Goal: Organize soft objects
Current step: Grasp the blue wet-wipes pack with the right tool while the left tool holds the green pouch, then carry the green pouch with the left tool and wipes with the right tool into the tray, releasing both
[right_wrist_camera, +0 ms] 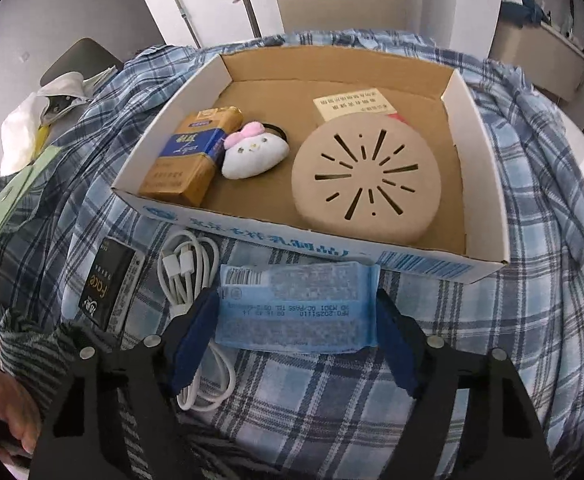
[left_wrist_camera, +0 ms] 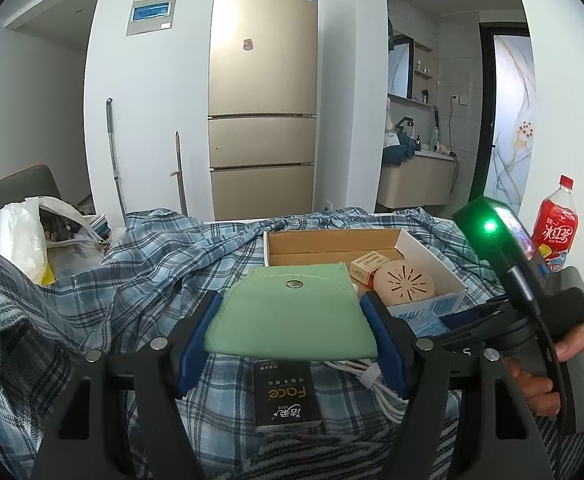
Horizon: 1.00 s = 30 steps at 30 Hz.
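Left gripper point(left_wrist_camera: 292, 316) has its jaws clamped on the flat mint-green snap pouch point(left_wrist_camera: 292, 312), held above the blue plaid cloth point(left_wrist_camera: 132, 272). Right gripper point(right_wrist_camera: 295, 320) jaws pinch the pale blue plastic-wrapped tissue pack point(right_wrist_camera: 295, 304), at six o'clock of the open cardboard box point(right_wrist_camera: 487, 200).

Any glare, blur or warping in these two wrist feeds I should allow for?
Left wrist: sharp, with soft glare on the fridge door and a flaring green indicator light. Right wrist: even light, readable print on the blue packet. Both bend straight lines at the black-cornered edges.
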Motion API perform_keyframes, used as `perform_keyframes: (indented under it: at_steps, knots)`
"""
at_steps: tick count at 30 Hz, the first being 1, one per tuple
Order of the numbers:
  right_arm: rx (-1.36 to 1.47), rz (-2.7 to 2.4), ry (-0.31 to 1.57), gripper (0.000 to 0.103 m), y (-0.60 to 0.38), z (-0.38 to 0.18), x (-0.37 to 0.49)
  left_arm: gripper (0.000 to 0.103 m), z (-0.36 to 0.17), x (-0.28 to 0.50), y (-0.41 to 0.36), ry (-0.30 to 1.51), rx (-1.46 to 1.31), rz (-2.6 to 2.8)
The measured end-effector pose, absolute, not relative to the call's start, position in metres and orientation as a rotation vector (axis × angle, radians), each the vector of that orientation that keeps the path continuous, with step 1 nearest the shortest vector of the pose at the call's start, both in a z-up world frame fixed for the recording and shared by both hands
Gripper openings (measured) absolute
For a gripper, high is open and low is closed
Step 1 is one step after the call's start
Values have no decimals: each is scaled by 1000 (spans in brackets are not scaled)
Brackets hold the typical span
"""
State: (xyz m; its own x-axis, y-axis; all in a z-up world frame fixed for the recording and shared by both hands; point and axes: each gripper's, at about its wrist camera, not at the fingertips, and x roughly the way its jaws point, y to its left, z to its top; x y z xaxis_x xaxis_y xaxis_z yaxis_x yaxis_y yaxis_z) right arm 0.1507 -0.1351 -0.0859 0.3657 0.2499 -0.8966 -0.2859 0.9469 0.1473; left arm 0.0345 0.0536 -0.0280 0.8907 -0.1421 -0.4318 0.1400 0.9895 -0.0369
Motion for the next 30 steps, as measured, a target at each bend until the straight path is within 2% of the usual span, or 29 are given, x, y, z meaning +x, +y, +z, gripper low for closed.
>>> perform_keyframes:
  at_steps: [11, 19, 30]
  knots:
    - [-88, 426, 1017, 74, -138, -61, 118, 73, -4, 8, 46, 322, 34, -89]
    - [-65, 405, 871, 74, -158, -8, 101, 73, 64, -5, 32, 219, 31, -132]
    - [20, 330, 674, 74, -166, 77, 135, 73, 116, 57, -5, 255, 33, -158]
